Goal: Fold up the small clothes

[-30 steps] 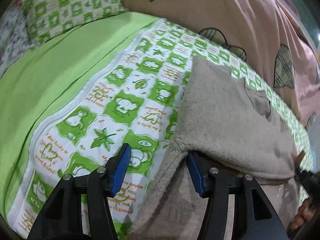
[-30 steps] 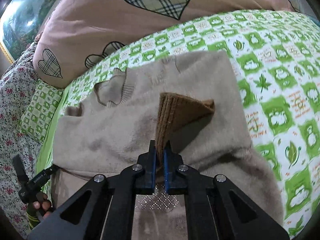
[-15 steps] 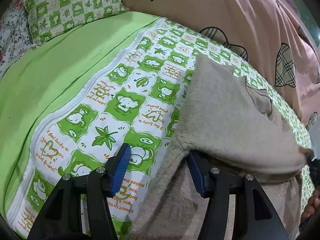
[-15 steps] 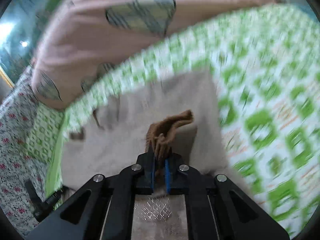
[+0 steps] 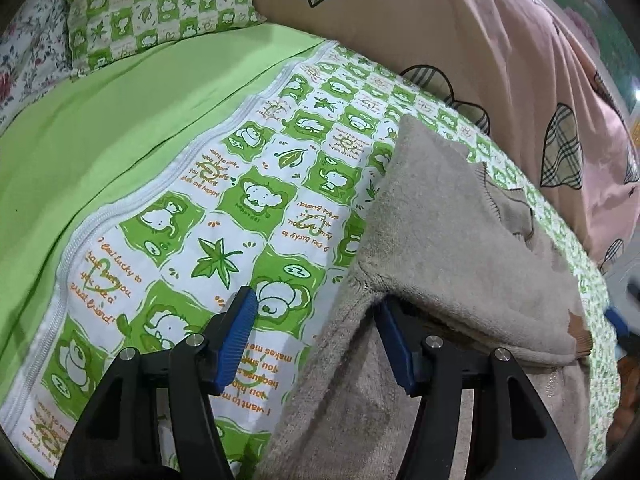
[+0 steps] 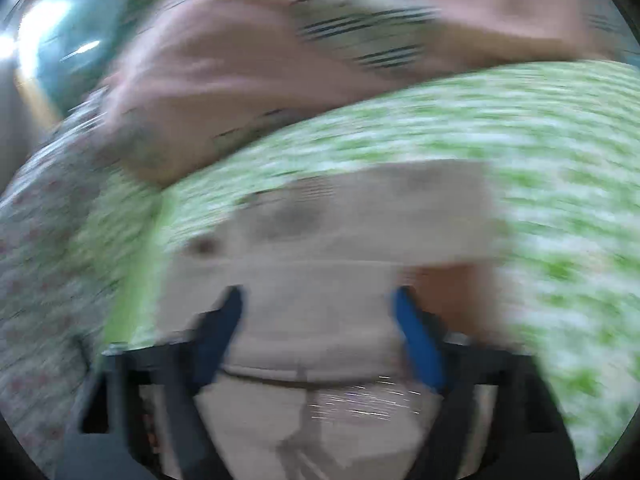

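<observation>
A small beige knit sweater (image 5: 452, 240) lies on the green-and-white patterned bedspread (image 5: 240, 200), its far part folded over the near part. My left gripper (image 5: 316, 340) is open at the sweater's left edge, its right finger tucked under the fold and its left finger over the bedspread. In the blurred right wrist view the sweater (image 6: 360, 216) lies flat ahead. My right gripper (image 6: 320, 332) is open over its near part and holds nothing.
A pink quilt with plaid hearts (image 5: 500, 40) is heaped along the far side of the bed. A green checked pillow (image 5: 160, 4) and a floral pillow (image 5: 24, 48) lie at the far left, beside a plain green sheet (image 5: 100, 120).
My right gripper was shut on the sweater's brown-lined hem; it has opened and let it go, and the view is swinging fast. My left gripper stays open at the fold.
</observation>
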Demonstrator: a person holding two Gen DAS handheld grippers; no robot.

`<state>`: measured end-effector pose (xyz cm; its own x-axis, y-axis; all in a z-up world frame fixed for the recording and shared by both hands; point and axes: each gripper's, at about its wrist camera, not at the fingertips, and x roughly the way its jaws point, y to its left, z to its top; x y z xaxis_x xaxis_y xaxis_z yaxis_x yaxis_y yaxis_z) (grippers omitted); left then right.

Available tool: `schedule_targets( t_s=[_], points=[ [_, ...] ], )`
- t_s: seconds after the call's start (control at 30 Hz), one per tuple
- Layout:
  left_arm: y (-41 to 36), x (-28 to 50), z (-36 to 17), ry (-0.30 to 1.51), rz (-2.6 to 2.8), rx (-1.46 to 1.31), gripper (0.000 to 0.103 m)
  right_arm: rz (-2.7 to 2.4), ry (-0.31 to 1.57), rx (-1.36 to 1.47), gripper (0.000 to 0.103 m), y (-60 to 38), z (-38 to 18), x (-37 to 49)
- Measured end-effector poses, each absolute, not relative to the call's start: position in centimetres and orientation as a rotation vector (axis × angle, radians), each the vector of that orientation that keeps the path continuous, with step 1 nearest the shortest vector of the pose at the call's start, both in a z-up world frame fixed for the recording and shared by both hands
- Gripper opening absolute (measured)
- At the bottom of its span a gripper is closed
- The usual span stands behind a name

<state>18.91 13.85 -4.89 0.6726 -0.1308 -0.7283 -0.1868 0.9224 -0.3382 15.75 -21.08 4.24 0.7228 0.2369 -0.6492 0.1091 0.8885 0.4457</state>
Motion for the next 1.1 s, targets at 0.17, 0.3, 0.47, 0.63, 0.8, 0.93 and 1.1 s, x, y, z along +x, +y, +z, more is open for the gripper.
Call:
schedule_targets(
  t_s=[0.17,0.3,0.47,0.63,0.8,0.93,1.1],
  points=[
    [14.2,18.2,-5.0,0.806,0.015,-0.44,0.061,0.409,0.887,0.434,0.084,-13.1,3.8,26.3],
    [14.7,18.1,-5.2,0.791,-0.006,-0.48,0.061,0.486,0.999,0.308,0.084,-7.4,1.8,34.3],
    [15.2,17.9,-5.3,0.767,-0.028,-0.515,0.062,0.64,1.278,0.269,0.084,-2.6,-3.6,37.7],
    [15.6,17.5,-5.5,0.734,-0.045,-0.557,0.062,0.776,1.272,0.33,0.091,1.2,-4.9,39.0],
    [15.8,17.3,-5.6,0.715,-0.06,-0.581,0.063,0.865,1.192,0.626,0.091,1.4,-5.4,42.3],
    [16.2,17.2,-5.6,0.717,-0.072,-0.603,0.063,0.794,1.162,0.741,0.091,1.0,-6.1,43.4],
    [17.2,17.3,-5.5,0.748,-0.101,-0.65,0.063,0.66,1.02,0.668,0.091,-2.9,-2.3,39.8]
  ],
)
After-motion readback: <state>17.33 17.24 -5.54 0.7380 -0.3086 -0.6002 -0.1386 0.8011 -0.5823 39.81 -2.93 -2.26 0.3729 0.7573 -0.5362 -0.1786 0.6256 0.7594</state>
